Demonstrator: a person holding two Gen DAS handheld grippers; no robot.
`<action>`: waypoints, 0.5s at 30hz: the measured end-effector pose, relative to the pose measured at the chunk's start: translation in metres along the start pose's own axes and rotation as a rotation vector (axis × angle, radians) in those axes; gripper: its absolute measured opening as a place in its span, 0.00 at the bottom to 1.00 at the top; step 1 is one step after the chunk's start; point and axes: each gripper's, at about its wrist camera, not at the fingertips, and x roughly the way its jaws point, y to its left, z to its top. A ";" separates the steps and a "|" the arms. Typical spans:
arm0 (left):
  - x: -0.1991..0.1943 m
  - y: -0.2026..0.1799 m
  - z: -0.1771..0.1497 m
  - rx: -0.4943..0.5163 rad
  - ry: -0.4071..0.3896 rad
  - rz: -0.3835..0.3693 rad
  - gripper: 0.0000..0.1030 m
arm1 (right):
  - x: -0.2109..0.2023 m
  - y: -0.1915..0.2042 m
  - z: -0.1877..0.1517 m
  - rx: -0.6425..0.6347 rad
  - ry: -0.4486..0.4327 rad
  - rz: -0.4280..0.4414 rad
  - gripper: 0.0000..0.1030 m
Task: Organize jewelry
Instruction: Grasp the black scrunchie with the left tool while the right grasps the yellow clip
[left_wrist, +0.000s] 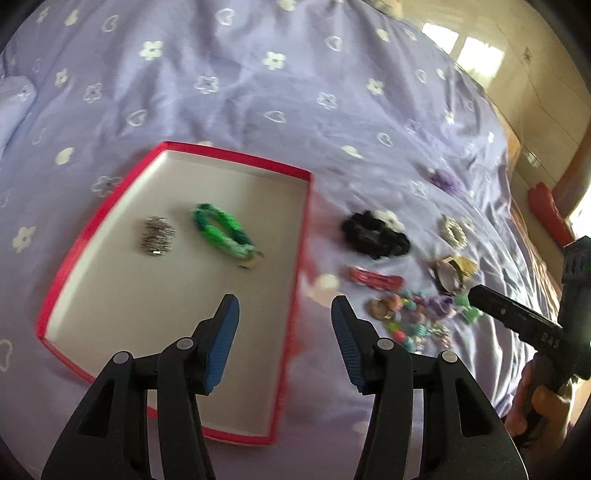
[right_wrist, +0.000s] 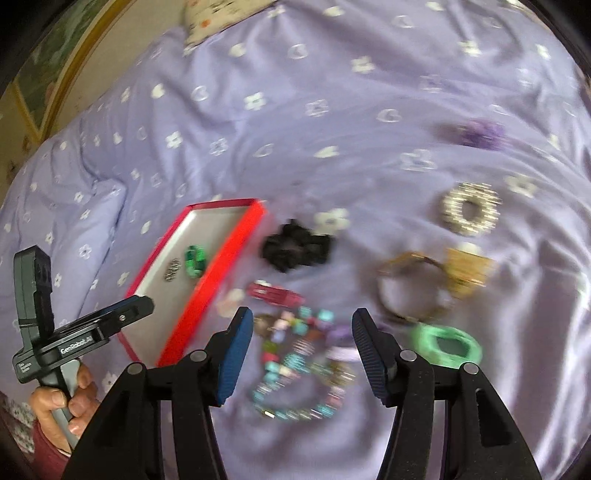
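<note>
Meanwhile both the left gripper (left_wrist: 284, 328) and right gripper (right_wrist: 303, 345) hang spread and empty, above the red box (left_wrist: 303, 229) holding a green bracelet (left_wrist: 221, 230) and above loose beads (right_wrist: 295, 365).

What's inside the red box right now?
Inside the red box lie two pieces: a green bracelet and a small silver piece, apart from each other on the white floor. The near end is partly hidden by the left gripper, whose open jaws hold nothing.

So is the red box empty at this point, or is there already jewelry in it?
Not empty. The red box holds two pieces on its white floor: a green bracelet and a small silver piece. The other pieces lie outside on the bedspread.
</note>
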 end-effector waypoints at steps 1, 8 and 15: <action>0.001 -0.004 -0.001 0.006 0.004 -0.003 0.49 | -0.006 -0.008 -0.002 0.012 -0.007 -0.010 0.56; 0.011 -0.037 -0.001 0.059 0.027 -0.026 0.51 | -0.027 -0.049 -0.011 0.070 -0.031 -0.066 0.56; 0.028 -0.058 0.010 0.102 0.049 -0.017 0.51 | -0.033 -0.076 -0.008 0.107 -0.055 -0.111 0.56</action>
